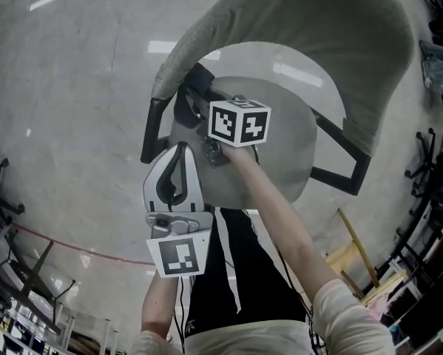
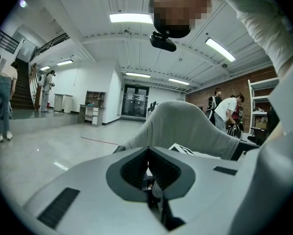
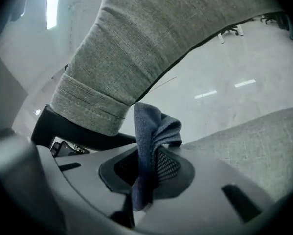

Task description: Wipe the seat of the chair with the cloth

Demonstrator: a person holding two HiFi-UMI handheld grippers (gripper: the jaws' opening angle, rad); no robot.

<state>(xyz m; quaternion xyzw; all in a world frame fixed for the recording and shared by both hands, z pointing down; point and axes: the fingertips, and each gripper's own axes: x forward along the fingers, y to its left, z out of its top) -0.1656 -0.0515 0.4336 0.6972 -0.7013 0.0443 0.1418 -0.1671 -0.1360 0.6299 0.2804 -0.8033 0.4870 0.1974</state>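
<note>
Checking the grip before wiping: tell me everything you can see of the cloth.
The cloth is dark blue-grey, soft and finely napped. It is bunched into folds and pinched in the shut claw of the right gripper, a crumpled end standing past the tips. It sits by the grey fabric chair seat; whether they touch cannot be told.

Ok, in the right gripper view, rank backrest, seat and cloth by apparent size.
1. backrest
2. seat
3. cloth

The cloth is nearest the camera, pinched in the right hand-held gripper, so its size is flattered.
</note>
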